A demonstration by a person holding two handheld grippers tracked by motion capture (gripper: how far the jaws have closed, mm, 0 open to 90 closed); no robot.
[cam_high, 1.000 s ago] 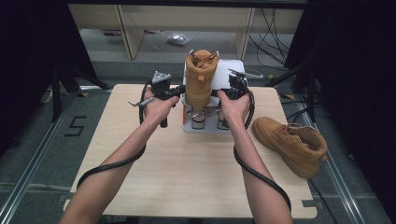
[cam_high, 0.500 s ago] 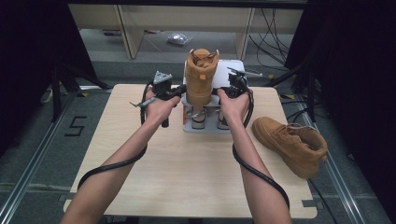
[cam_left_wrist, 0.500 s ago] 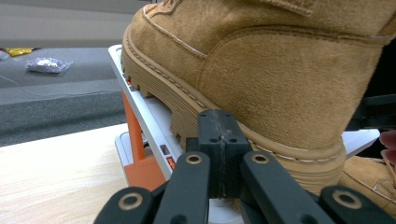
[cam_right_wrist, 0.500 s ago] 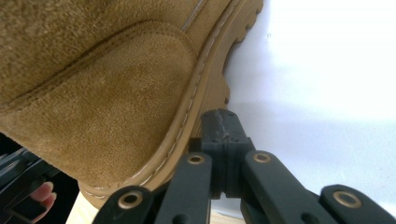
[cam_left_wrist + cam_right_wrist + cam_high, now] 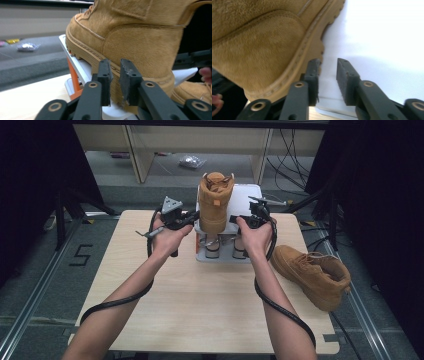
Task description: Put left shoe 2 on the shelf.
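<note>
A tan suede boot [image 5: 215, 205] stands toe-up on a tilted white stand [image 5: 248, 195] at the back middle of the table. My left gripper [image 5: 191, 219] is at the boot's left side. In the left gripper view its jaws [image 5: 115, 75] stand slightly apart just before the heel [image 5: 140, 42], with nothing between them; they have just been opening. My right gripper [image 5: 236, 220] is at the boot's right side. Its jaws [image 5: 328, 75] have also just been opening and are open before the white plate [image 5: 374, 37], beside the boot's sole [image 5: 312, 50].
A second tan boot [image 5: 310, 275] lies on its side near the table's right edge. The wooden table [image 5: 200, 305] has bare room in front of the stand. An orange support [image 5: 72, 72] holds up the stand's plate. Shelving and cables lie beyond the table.
</note>
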